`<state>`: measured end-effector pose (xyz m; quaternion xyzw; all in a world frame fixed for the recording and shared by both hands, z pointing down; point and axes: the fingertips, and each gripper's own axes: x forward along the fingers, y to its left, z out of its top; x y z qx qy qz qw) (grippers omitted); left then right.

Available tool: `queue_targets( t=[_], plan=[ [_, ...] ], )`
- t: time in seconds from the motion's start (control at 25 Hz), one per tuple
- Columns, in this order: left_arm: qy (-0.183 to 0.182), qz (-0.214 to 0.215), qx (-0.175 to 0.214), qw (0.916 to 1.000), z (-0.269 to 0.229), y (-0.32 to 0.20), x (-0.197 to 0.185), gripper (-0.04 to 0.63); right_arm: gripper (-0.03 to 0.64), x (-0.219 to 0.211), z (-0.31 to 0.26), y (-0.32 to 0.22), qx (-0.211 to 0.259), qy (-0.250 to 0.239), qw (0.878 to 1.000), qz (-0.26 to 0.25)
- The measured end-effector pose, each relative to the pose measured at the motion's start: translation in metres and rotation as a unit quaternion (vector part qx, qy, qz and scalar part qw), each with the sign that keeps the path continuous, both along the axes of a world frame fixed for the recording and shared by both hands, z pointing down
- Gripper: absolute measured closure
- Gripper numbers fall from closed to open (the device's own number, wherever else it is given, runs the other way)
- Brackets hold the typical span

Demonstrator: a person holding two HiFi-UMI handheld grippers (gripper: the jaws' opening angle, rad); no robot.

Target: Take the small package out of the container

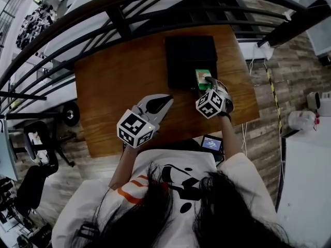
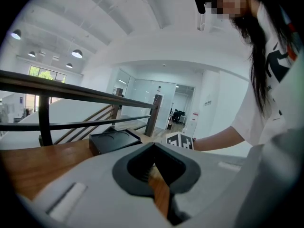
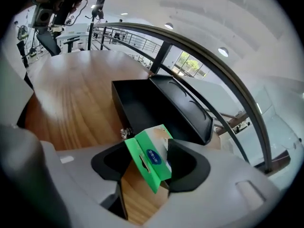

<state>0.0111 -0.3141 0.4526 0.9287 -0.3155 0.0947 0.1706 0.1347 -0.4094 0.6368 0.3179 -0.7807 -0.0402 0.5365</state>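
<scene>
A brown wooden tabletop [image 1: 114, 87] stands against a dark metal stair railing [image 1: 103, 9], above a plank-pattern floor. At the tabletop's far side sits an open black rectangular container [image 1: 190, 58], with its lid tipped back on the far side.

The person's right forearm reaches forward from a white short sleeve. It carries the right hand-held gripper [image 1: 208, 83] to the container's near right corner. The right gripper view shows its jaws clamped on a small green-and-white cardboard package [image 3: 151, 160], which is held tilted, in front of the container's near wall and above it.

The left arm is bent, with the elbow close to the body. The left hand-held gripper [image 1: 164, 101] lies low over the tabletop, near the container's near left corner and pointing towards it. Its jaws are a little apart with nothing between them, and bare wood shows through the gap.
</scene>
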Motion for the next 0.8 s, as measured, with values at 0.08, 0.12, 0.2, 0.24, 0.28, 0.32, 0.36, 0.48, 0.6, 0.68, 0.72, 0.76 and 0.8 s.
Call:
queue_targets(
  t=[0.08,0.12,0.2,0.24,0.28,0.32,0.36,0.48,0.6,0.68,0.72,0.76,0.8],
  plan=[
    [-0.001,-0.002,0.000,1.0000,0.000,0.001,-0.004,0.595,0.371,-0.001,-0.002,-0.001,0.002,0.005,1.000,-0.001],
    [-0.001,-0.002,0.000,1.0000,0.000,0.002,-0.004,0.595,0.377,-0.001,-0.003,0.000,0.001,0.007,1.000,-0.004],
    [-0.001,-0.001,0.002,1.0000,0.000,0.003,-0.004,0.595,0.385,-0.001,-0.003,0.003,0.003,0.011,1.000,-0.011],
    [-0.002,-0.001,0.003,1.0000,0.000,0.004,-0.003,0.595,0.389,-0.002,-0.005,0.004,0.005,0.011,1.000,-0.013],
    [-0.002,-0.001,0.003,1.0000,0.000,0.004,-0.004,0.595,0.397,-0.003,-0.007,0.005,0.009,0.010,1.000,-0.014],
    [-0.002,0.000,0.003,1.0000,0.000,0.004,-0.004,0.595,0.412,-0.004,-0.011,0.006,0.013,0.009,1.000,-0.015],
    [-0.003,0.000,0.004,1.0000,0.000,0.005,-0.005,0.595,0.420,-0.005,-0.014,0.007,0.018,0.007,1.000,-0.015],
    [-0.004,-0.003,0.005,1.0000,-0.001,0.005,-0.009,0.595,0.446,-0.007,-0.026,0.008,0.028,-0.003,1.000,-0.009],
    [-0.002,-0.008,0.007,0.9999,-0.001,0.006,-0.012,0.595,0.463,-0.007,-0.036,0.010,0.033,-0.018,0.999,0.003],
    [-0.002,-0.009,0.008,0.9999,-0.002,0.007,-0.014,0.595,0.472,-0.007,-0.043,0.013,0.037,-0.026,0.999,0.009],
    [-0.003,-0.010,0.008,0.9999,-0.002,0.007,-0.016,0.595,0.476,-0.008,-0.046,0.015,0.039,-0.029,0.999,0.011],
    [-0.003,-0.010,0.008,0.9999,-0.003,0.008,-0.017,0.595,0.479,-0.009,-0.050,0.017,0.040,-0.032,0.999,0.013],
    [-0.003,-0.010,0.008,0.9999,-0.003,0.009,-0.018,0.595,0.480,-0.010,-0.054,0.020,0.041,-0.035,0.998,0.015]
  ],
)
